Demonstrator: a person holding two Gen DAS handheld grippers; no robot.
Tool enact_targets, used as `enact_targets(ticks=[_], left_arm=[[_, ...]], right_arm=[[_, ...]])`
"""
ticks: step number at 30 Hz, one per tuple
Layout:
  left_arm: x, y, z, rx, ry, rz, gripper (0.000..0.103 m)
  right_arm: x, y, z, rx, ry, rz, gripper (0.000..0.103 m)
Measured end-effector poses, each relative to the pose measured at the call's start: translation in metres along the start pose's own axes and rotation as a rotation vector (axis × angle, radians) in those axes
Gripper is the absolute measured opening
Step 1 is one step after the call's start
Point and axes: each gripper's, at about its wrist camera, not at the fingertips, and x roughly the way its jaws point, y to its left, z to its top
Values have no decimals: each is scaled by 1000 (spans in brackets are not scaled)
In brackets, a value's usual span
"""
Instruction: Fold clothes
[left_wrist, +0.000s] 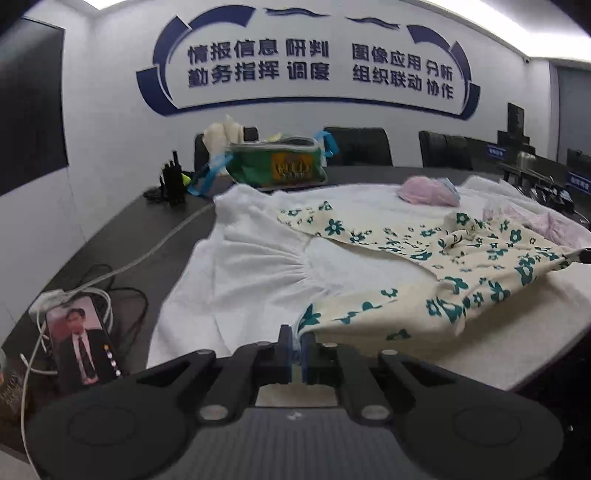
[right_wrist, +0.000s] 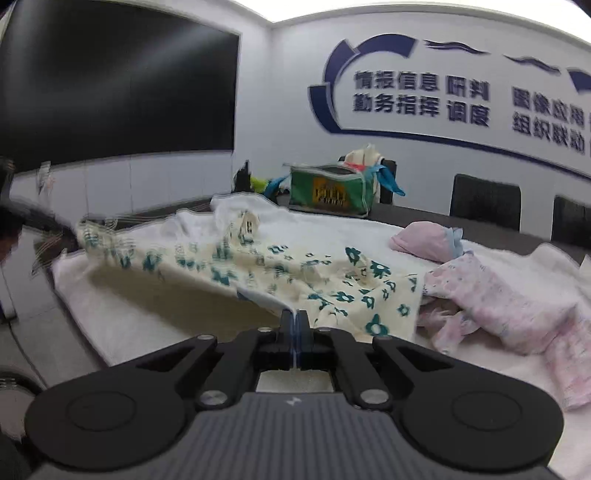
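Note:
A cream garment with teal flowers (left_wrist: 461, 266) lies stretched over a white towel (left_wrist: 251, 266) on the table. My left gripper (left_wrist: 297, 334) is shut on one near corner of it. My right gripper (right_wrist: 294, 318) is shut on the opposite edge of the same garment (right_wrist: 288, 269), lifting it a little off the towel. The right gripper's tip shows at the far right in the left wrist view (left_wrist: 585, 255). The left gripper shows blurred at the far left in the right wrist view (right_wrist: 55, 227).
A pink garment (right_wrist: 509, 299) lies crumpled to the right, a folded pink piece (left_wrist: 428, 190) behind. A green bag (left_wrist: 277, 164) and a black radio (left_wrist: 171, 181) stand at the back. A phone (left_wrist: 83, 343) with cables leans at the left. Black chairs (left_wrist: 358, 146) line the far side.

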Motion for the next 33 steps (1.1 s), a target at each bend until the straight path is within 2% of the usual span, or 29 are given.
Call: enact_targets(ticks=[2,5,6,8,10,11,12,13,14,15,17,19,22,25,26,27,28,30,33], left_arm=[[12,0,-10,31,55,-8,4],[26,1,-29,85,140,2,10],[24,3,-34,90,150,16,11],[8,15,-33,30,109,2,17],[-10,23,-25,-31,39,-9,25],[-15,22,-15,-49,-2,-15,28],[-18,19,-5,-67,-38,-29,29],[-12,12,5,-89,-50,-73,30],[-6,5,15,-111,-61,-118,33],[3,-3,25,-131,-66,-163,35],[40,-30,40,-144,-14,-261,36],[74,-60,47,-93,69,-313,35],[99,-80,41,-17,142,-334,34],[121,-93,35,29,208,-334,32],[123,-93,33,26,214,-318,25],[126,-92,32,25,219,-306,12],[127,-91,32,30,218,-306,5],[127,-92,31,48,210,-302,2],[125,-93,37,74,176,-290,0]], right_arm=[[-3,4,-1,-19,28,-2,0],[10,7,-11,-27,138,-3,1],[16,10,-15,-53,187,-21,3],[18,8,-18,-48,217,-32,3],[8,-1,-12,16,168,-19,6],[3,-5,-8,42,135,-15,13],[1,-9,-2,66,91,-16,24],[2,-14,4,96,49,-18,33],[8,-19,11,155,15,-12,47],[16,-25,17,220,-17,-5,48],[41,-34,24,342,-17,60,48],[72,-31,25,405,46,92,48],[108,-16,22,400,159,58,48],[118,-11,17,408,191,91,47],[122,-12,16,427,199,103,48],[129,-13,15,440,220,110,47],[136,-15,14,453,244,117,43],[150,-12,11,444,302,133,17],[154,4,15,347,295,129,5]])
